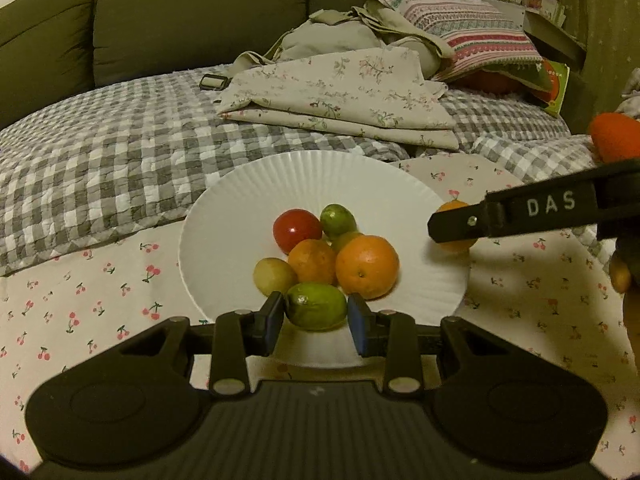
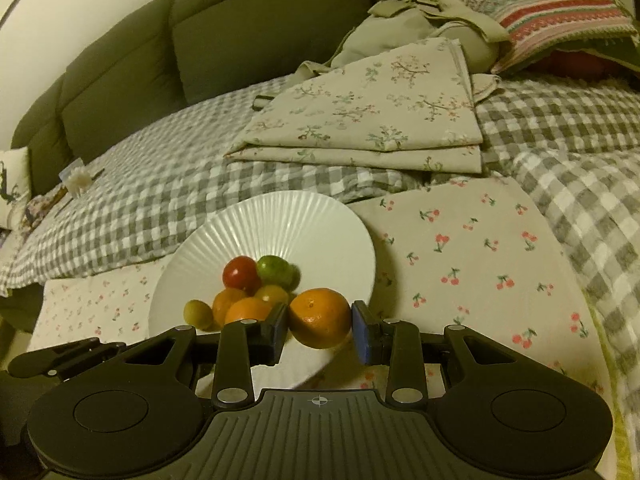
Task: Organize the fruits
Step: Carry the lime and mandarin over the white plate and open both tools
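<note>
A white ribbed plate (image 1: 248, 184) lies on a cherry-print cloth and holds several fruits: a red tomato (image 1: 297, 230), green limes, oranges (image 1: 367, 266) and a yellowish fruit (image 1: 274, 276). My left gripper (image 1: 316, 316) is shut on a green lime (image 1: 317, 306) just above the plate's near rim. My right gripper (image 2: 320, 326) is shut on an orange (image 2: 319, 317) over the plate's right rim (image 2: 360, 236). The right gripper's black finger with that orange behind it also shows in the left wrist view (image 1: 456, 226).
The cherry-print cloth (image 2: 480, 264) lies on a grey checked quilt (image 1: 100, 168). A folded floral sheet (image 1: 340, 96), a beige bag and a striped pillow (image 1: 472, 28) lie behind the plate. A dark green sofa back (image 1: 180, 12) stands at the rear.
</note>
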`<state>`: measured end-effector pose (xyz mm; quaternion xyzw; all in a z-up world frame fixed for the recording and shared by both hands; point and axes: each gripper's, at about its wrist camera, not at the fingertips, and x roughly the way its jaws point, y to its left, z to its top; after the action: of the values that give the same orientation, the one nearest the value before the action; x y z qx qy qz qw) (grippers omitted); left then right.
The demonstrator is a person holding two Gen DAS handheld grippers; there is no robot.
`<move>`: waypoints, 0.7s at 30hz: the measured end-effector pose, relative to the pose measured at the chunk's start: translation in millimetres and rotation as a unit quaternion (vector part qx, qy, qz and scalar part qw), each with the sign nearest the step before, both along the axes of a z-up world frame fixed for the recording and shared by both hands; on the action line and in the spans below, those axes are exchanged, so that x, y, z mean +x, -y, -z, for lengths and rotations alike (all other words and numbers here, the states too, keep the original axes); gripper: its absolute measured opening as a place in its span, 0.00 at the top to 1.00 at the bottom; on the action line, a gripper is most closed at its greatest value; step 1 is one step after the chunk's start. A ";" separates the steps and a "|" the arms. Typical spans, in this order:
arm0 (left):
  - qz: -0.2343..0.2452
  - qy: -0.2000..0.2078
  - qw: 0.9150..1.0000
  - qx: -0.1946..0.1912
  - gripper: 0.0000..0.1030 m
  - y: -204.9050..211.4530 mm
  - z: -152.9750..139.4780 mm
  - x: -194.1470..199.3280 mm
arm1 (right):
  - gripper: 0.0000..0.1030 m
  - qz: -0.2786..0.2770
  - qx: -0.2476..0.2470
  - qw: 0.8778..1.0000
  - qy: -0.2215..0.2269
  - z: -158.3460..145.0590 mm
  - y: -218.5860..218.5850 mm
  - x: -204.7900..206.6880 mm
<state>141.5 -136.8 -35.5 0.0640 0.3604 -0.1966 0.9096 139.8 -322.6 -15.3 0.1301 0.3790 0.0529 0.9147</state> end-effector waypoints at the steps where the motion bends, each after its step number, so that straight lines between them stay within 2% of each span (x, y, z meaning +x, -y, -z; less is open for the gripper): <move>1: -0.001 -0.001 1.000 -0.001 0.68 -0.4 0.9 2.2 | 0.68 -0.003 -0.002 1.000 0.000 1.4 -1.3 2.4; 13: 0.004 0.006 1.000 0.004 0.67 -0.5 6.2 8.6 | 0.67 -0.017 -0.007 1.000 0.002 13.6 -7.8 10.7; 15: 0.005 0.006 1.000 0.004 0.63 -1.5 5.9 8.3 | 0.66 -0.015 -0.010 1.000 0.004 13.7 -9.0 10.3; 18: 0.013 0.006 1.000 0.003 0.52 -2.7 3.9 5.6 | 0.65 -0.010 -0.009 1.000 0.003 13.0 -8.4 10.1; 21: 0.012 0.014 1.000 0.004 0.47 -4.8 0.1 1.3 | 0.49 0.000 -0.003 1.000 0.011 8.9 -5.8 8.5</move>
<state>142.8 -132.1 -35.6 0.0743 0.3480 -0.2054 0.9117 148.4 -316.8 -24.2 0.1266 0.3693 0.0535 0.9191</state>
